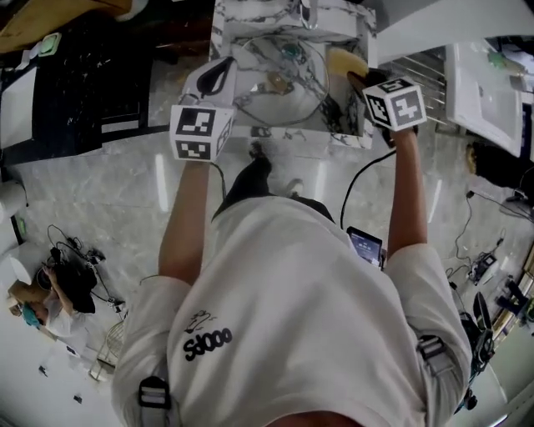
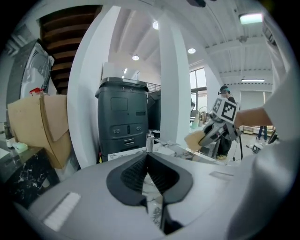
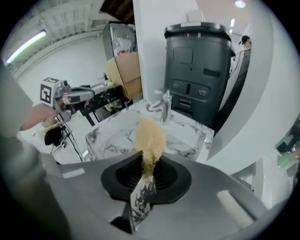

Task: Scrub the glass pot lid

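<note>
The glass pot lid [image 1: 292,96] lies in the marble sink [image 1: 250,21] between both claws, just left of the right gripper [image 1: 352,77], which pinches a tan sponge [image 1: 344,60] seemingly off it, and with the left gripper [image 2: 148,155] pressed together on nothing, the scrubbing looks not yet done.

A white, grey-veined marble desk [image 1: 350,138] stands at the top centre of the head view, on a pale glossy floor [image 1: 108,192]. Its sunken basin [image 1: 250,50] holds the glass pot lid [image 1: 288,92]. A chrome tap [image 3: 165,107] rises at the desk's back edge.
</note>
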The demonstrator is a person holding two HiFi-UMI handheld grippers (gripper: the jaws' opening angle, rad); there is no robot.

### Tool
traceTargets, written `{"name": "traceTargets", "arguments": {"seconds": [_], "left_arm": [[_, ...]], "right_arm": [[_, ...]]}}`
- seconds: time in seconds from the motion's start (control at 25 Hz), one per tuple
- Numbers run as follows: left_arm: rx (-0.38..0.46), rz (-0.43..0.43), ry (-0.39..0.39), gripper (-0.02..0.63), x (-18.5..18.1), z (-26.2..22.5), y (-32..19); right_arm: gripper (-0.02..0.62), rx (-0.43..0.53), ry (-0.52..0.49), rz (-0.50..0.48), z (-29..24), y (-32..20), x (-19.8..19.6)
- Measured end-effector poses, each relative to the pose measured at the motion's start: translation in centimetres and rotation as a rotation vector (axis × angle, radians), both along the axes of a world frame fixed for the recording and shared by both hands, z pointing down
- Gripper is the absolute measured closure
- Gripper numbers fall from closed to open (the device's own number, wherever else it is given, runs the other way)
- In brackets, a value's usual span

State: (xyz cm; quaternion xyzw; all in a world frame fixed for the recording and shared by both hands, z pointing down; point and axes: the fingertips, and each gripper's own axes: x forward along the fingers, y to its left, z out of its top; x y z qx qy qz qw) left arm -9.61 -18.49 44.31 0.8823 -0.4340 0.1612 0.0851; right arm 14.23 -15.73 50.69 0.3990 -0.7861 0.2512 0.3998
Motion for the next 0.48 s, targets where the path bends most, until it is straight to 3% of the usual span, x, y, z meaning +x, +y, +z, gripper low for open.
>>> {"name": "traceTargets", "arguments": {"seconds": [0.24,0.48], "left_arm": [[0.1,-0.026,-0.013,0.595,1.2,-4.9,3.4],[0.212,-0.02,-0.026,0.595,3.4,-10.0,7.1]], "right_arm": [[0.555,0.348,-0.105,0.092,-10.6,3.2,1.9],[0.555,0.559,-0.125,0.134,-19.0,8.3,4.4]]}}
